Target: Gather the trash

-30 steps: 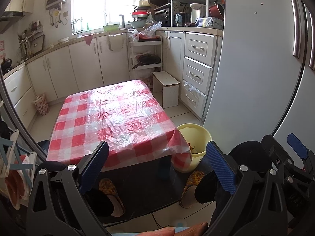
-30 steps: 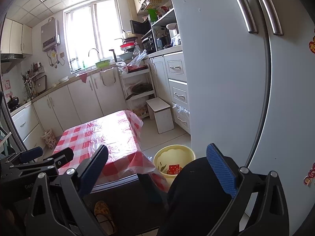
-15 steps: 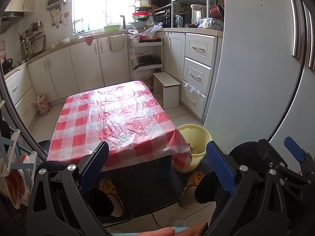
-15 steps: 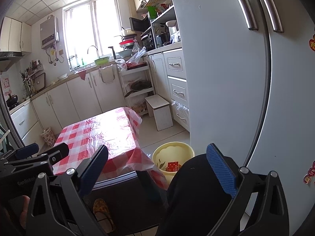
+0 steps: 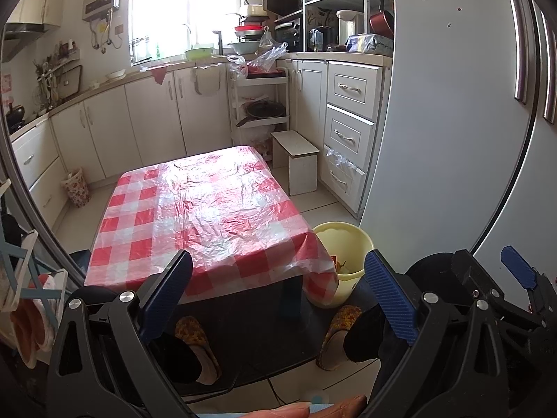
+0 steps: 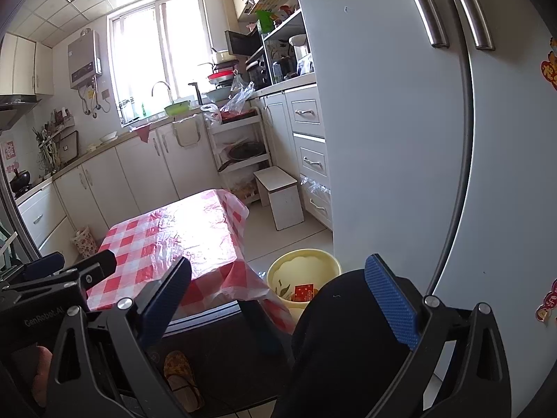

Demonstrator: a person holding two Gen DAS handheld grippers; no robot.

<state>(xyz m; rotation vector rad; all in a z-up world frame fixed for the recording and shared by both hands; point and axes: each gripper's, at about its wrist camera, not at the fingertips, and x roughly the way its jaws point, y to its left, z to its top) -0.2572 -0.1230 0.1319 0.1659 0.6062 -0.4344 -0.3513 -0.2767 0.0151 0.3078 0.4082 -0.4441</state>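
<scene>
A yellow trash bucket (image 5: 348, 240) stands on the floor at the near right corner of a low table with a red-and-white checked cloth (image 5: 205, 209). It also shows in the right wrist view (image 6: 303, 271), with a red wrapper (image 6: 303, 292) and scraps inside. My left gripper (image 5: 278, 289) is open and empty, held back from the table's near edge. My right gripper (image 6: 278, 296) is open and empty, above the person's dark knee. Each gripper shows in the other's view: the right one (image 5: 501, 278), the left one (image 6: 69, 271).
A white fridge (image 5: 452, 122) stands at the right. White cabinets (image 5: 139, 122), a shelf cart (image 5: 259, 104) and a small white stool (image 5: 296, 160) lie beyond the table. The person's slippered feet (image 5: 195, 338) are under the table's near edge.
The right wrist view has tilted slightly upward and drifted. The left gripper is almost still. Both stay open.
</scene>
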